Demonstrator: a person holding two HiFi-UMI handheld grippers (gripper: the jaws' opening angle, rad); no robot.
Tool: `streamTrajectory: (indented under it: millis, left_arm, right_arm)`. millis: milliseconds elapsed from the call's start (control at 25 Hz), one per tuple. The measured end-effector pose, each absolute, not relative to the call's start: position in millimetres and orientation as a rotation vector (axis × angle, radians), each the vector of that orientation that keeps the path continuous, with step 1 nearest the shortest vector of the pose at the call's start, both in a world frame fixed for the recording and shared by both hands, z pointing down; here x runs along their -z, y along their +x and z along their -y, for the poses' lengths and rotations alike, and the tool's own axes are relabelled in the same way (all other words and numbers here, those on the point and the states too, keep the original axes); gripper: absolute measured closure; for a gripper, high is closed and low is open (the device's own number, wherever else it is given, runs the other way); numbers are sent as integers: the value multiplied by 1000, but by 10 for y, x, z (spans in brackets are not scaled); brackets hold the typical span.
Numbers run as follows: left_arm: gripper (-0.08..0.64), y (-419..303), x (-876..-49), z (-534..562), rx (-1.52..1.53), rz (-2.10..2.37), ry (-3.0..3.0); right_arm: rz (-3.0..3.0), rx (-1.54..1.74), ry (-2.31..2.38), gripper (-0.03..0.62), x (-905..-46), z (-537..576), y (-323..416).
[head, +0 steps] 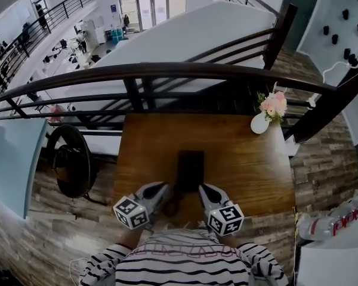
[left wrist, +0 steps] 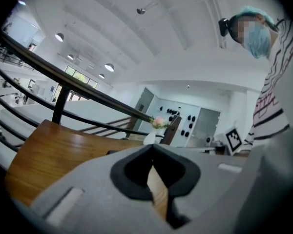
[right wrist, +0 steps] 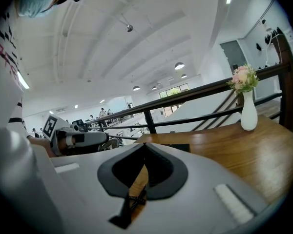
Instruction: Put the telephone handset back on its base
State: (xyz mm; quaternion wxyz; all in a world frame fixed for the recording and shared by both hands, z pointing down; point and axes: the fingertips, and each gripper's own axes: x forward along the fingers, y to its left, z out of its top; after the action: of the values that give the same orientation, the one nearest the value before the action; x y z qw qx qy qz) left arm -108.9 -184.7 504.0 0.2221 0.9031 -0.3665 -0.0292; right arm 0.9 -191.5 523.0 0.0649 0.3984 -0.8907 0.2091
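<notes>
A black telephone (head: 190, 168) lies in the middle of the wooden table (head: 250, 159); I cannot tell its handset apart from its base. A dark coiled cord (head: 173, 205) trails from it toward the table's front edge. My left gripper (head: 165, 188) sits just left of the phone's near end, its jaws shut with nothing between them (left wrist: 153, 147). My right gripper (head: 204, 188) sits just right of the phone, also shut and empty (right wrist: 144, 145). In the right gripper view the phone (right wrist: 176, 147) shows as a flat dark slab beyond the jaws, and the left gripper (right wrist: 80, 139) is at the left.
A white vase with pink flowers (head: 261, 123) stands at the table's back right corner. A dark metal railing (head: 167, 71) runs along the far edge, with a drop to a lower floor beyond. A black round object (head: 71, 159) is on the floor to the left.
</notes>
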Motion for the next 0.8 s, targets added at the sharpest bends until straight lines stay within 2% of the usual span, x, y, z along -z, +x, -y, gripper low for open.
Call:
streamTrajectory:
  millis: [800]
  left_arm:
    - [557,-1293,-4947,1679,69,1046,2508]
  right_arm:
    - [2667,-619,1240,592,-5207,1870,-127]
